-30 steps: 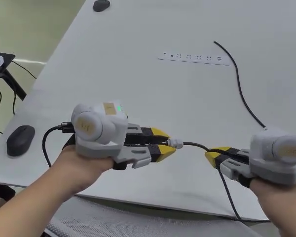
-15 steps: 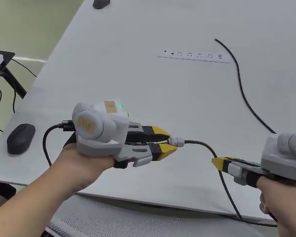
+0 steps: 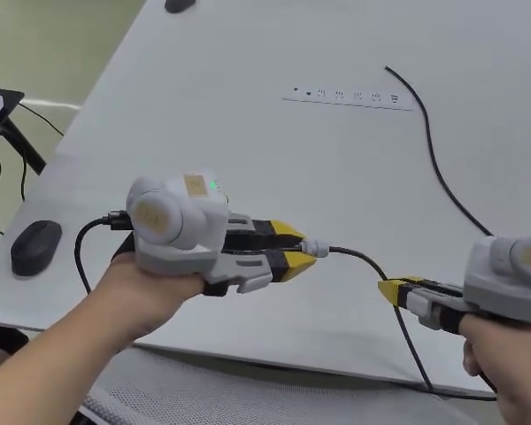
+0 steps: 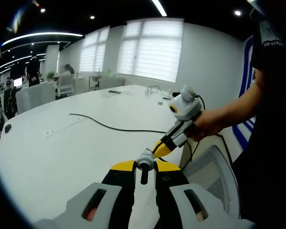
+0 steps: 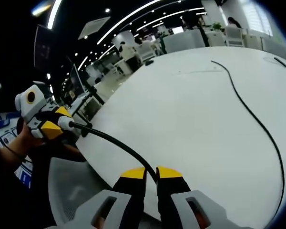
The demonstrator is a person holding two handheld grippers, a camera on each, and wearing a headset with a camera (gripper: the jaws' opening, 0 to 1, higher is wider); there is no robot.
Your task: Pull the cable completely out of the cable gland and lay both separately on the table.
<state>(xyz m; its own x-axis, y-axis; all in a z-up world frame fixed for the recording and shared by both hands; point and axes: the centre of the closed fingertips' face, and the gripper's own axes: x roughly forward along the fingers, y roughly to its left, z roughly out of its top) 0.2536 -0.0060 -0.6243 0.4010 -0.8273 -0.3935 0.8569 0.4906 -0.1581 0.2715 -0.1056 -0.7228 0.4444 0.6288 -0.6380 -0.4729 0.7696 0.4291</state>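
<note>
My left fingers (image 3: 288, 235) pinch the cable gland (image 3: 313, 250) above the near bench (image 3: 248, 133) edge; my right fingers (image 3: 395, 289) clamp the cable (image 3: 358, 256), its end inside the gland, both held in air

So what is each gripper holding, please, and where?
Left gripper clamps the cable gland by its body; right gripper grips the black cable partway along.

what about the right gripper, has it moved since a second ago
Yes. Against the power strip, the right gripper has shifted right and slightly nearer, away from the cable gland, shut on the cable.
</note>
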